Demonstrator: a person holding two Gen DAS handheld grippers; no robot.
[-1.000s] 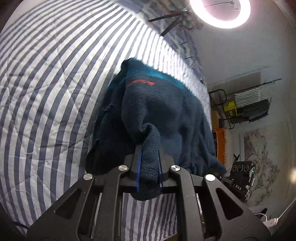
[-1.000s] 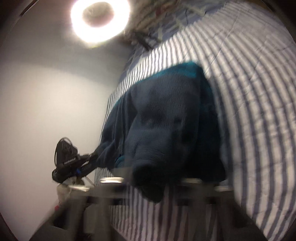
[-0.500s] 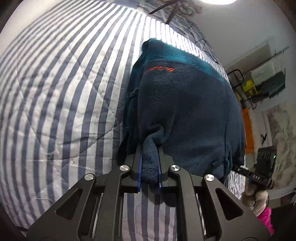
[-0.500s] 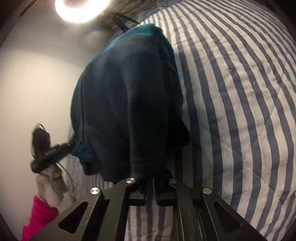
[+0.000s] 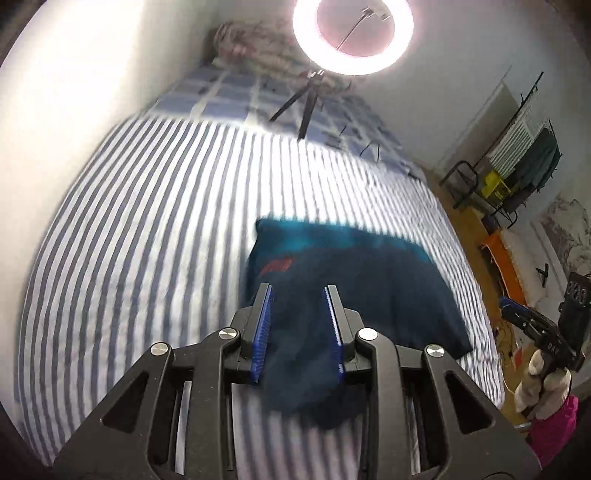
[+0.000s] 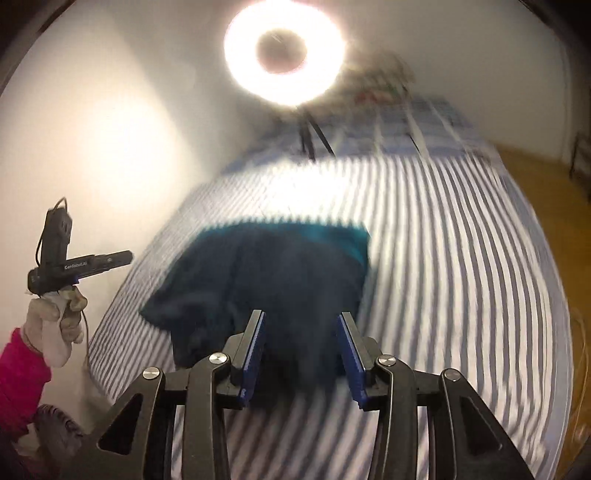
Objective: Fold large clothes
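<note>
A dark blue fleece [image 5: 369, 295] with a teal band and a red logo lies folded on the striped quilt [image 5: 147, 240]. My left gripper [image 5: 297, 288] hovers above its near edge with the jaws opening. Cloth shows in the gap, but the blue pads [image 5: 261, 332] do not press on it. In the right wrist view the same fleece [image 6: 288, 273] lies blurred below my right gripper [image 6: 302, 314], whose jaws are also opening and stand apart from the cloth. Each view shows the other gripper off to the side, held in a gloved hand [image 6: 55, 332].
A lit ring light [image 5: 351, 33] on a tripod stands at the head of the bed beside checked bedding [image 5: 229, 96]. A white wall runs along one side of the bed. On the other side are wooden floor, a clothes rack [image 5: 524, 173] and an orange item [image 5: 502, 258].
Both grippers were shut on folds of the fleece. Now their jaws have parted, both have lifted and tilted up, and the fleece lies on the quilt.
</note>
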